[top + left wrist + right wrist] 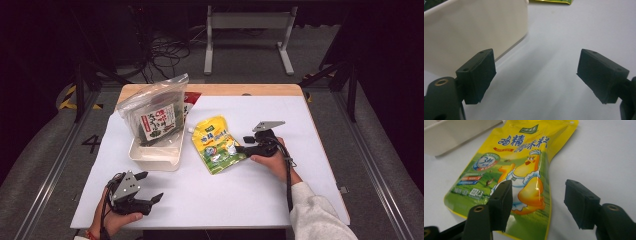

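A yellow-green pouch (216, 144) with a cartoon chicken lies flat on the white table. My right gripper (243, 144) is at its right edge, pointing left. In the right gripper view the pouch (524, 170) lies under and between the spread jaws of the right gripper (537, 205), and the pads do not press on it. My left gripper (150, 186) is near the table's front left, open and holding nothing. In the left gripper view the left gripper (536, 75) has bare table between its jaws, with the white tub (474, 32) close ahead on the left.
The white tub (155, 152) stands left of centre and holds a clear zip bag (157, 112) with a green and red packet inside. A red packet (192, 97) lies behind it. The table's wooden far edge (240, 89) runs along the back.
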`<state>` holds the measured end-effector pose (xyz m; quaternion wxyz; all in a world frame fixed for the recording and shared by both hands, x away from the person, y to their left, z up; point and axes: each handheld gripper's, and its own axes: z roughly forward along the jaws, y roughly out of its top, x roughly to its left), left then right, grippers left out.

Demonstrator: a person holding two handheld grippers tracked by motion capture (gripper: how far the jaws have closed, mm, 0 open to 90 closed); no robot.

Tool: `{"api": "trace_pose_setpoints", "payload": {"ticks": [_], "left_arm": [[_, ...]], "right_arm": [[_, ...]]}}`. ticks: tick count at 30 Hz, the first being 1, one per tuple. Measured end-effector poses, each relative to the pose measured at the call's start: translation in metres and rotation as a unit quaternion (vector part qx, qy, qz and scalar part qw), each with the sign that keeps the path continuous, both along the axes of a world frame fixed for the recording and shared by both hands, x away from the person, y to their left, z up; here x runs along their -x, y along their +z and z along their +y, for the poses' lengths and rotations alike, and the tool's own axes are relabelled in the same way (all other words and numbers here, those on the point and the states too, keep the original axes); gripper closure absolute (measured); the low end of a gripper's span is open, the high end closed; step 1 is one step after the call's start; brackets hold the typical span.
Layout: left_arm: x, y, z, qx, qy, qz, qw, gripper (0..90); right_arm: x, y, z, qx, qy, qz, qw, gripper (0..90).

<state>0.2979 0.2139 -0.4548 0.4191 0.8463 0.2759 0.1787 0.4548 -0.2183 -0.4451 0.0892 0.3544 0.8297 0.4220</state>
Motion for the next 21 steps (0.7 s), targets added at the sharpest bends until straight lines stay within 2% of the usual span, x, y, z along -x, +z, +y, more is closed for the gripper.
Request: {"api": "trace_pose_setpoints", "payload": {"ticks": [2, 6, 7, 10, 11, 13, 14, 16, 19, 21], "left_arm": [[-0.001, 0.001, -0.001, 0.000, -0.004, -0.002, 1.0000, 15.9], [-0.002, 0.000, -0.003, 0.001, -0.009, 0.002, 1.0000, 15.9], [-0.002, -0.001, -0.005, 0.000, -0.014, 0.006, 0.9999, 15.8], [-0.002, -0.003, -0.008, -0.008, -0.020, 0.010, 0.9997, 15.3], [-0.003, -0.004, -0.011, -0.007, -0.026, 0.012, 0.9996, 15.3], [-0.003, -0.003, -0.013, -0.008, -0.030, 0.014, 0.9994, 15.3], [-0.003, -0.003, -0.014, 0.002, -0.035, 0.020, 0.9992, 15.3], [-0.005, -0.004, -0.015, 0.004, -0.039, 0.024, 0.9989, 15.4], [-0.006, -0.004, -0.017, 0.006, -0.040, 0.027, 0.9988, 15.4], [-0.007, -0.003, -0.019, 0.010, -0.044, 0.030, 0.9985, 15.4]], "right_arm": [[-0.009, -0.005, 0.008, -0.010, 0.006, 0.029, 0.9995, 35.5], [-0.012, -0.008, 0.016, -0.024, 0.023, 0.052, 0.9981, 36.8], [-0.013, -0.008, 0.017, -0.028, 0.027, 0.056, 0.9977, 40.4], [-0.014, -0.010, 0.016, -0.038, 0.030, 0.067, 0.9966, 43.3], [-0.015, -0.010, 0.015, -0.046, 0.038, 0.076, 0.9953, 48.5], [-0.015, -0.010, 0.015, -0.046, 0.040, 0.076, 0.9952, 50.3], [-0.015, -0.008, 0.015, -0.038, 0.045, 0.072, 0.9957, 57.9], [-0.016, -0.006, 0.015, -0.032, 0.052, 0.068, 0.9959, 63.4], [-0.016, -0.005, 0.015, -0.027, 0.056, 0.066, 0.9959, 66.5], [-0.015, -0.003, 0.016, -0.020, 0.060, 0.055, 0.9964, 71.4]]}}
